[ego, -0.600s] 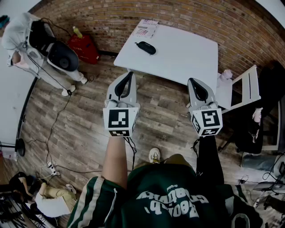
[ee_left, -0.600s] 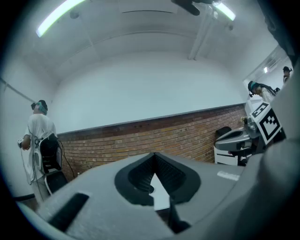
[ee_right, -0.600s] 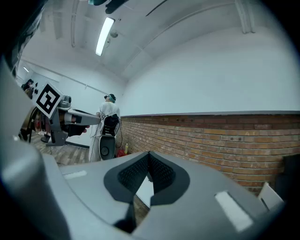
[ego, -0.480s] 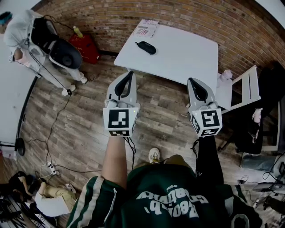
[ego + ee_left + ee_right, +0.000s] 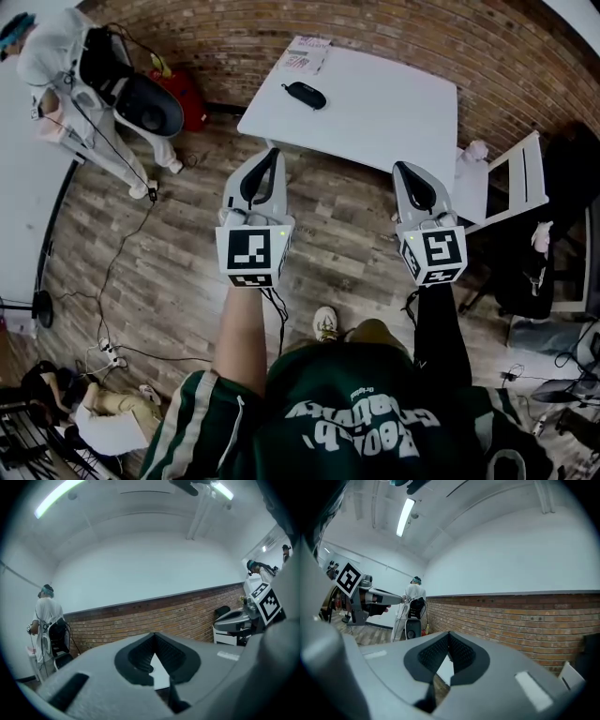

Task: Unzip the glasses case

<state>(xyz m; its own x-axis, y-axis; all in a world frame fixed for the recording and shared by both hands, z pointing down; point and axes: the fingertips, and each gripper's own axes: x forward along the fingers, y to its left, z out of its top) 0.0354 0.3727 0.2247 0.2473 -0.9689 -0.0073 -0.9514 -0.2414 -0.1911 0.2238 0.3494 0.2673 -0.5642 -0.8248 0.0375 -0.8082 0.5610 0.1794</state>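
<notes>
Head view: left claw [image 5: 271, 155] and right claw [image 5: 406, 169] stay clenched (both empty), glasses case [image 5: 306, 95] untouched, while the bystander [image 5: 56, 66] has shifted.

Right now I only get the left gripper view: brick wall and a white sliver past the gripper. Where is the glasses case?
Observer: The head view shows the glasses case on the white table, near its far left edge, beside a printed sheet.
Operator: Is either gripper touching it?
Observer: No, the left gripper and the right gripper are both at the table's near side, apart from the case.
Operator: Is the right gripper open?
Observer: Its own view shows the jaws shut, nothing between them.
</notes>
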